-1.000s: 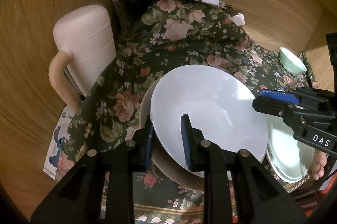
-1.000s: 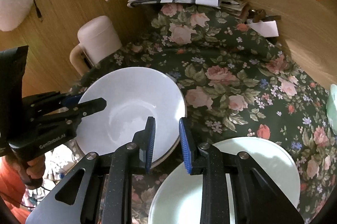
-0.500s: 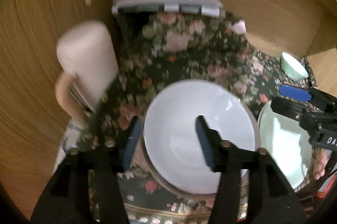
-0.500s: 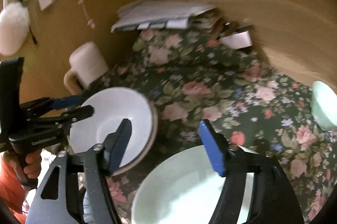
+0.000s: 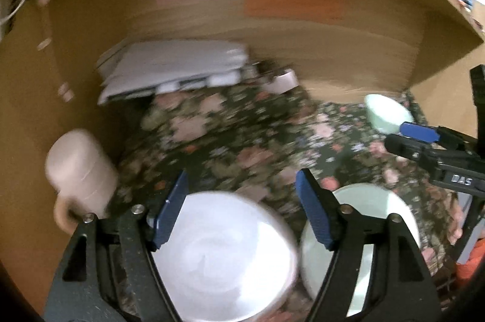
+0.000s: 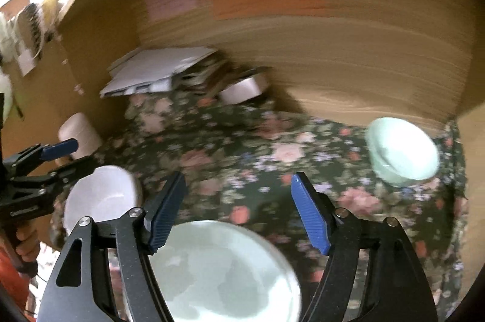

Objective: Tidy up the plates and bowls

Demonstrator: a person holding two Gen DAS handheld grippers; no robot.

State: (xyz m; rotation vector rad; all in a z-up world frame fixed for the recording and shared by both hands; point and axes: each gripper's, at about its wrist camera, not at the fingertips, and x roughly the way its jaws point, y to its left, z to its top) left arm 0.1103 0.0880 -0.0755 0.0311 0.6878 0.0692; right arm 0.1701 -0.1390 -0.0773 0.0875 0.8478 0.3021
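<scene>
Left gripper (image 5: 241,208) and right gripper (image 6: 236,208) gape empty; white bowl (image 5: 224,258) looks slick, breakable; grip its rim.

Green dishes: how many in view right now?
2. A pale green plate lies on the floral cloth below the open right gripper. A small green bowl sits at the far right by the wooden wall. More may be hidden.

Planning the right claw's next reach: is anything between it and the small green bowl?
Nothing visible: only bare floral cloth lies between the open right claw and the small green bowl.
</scene>
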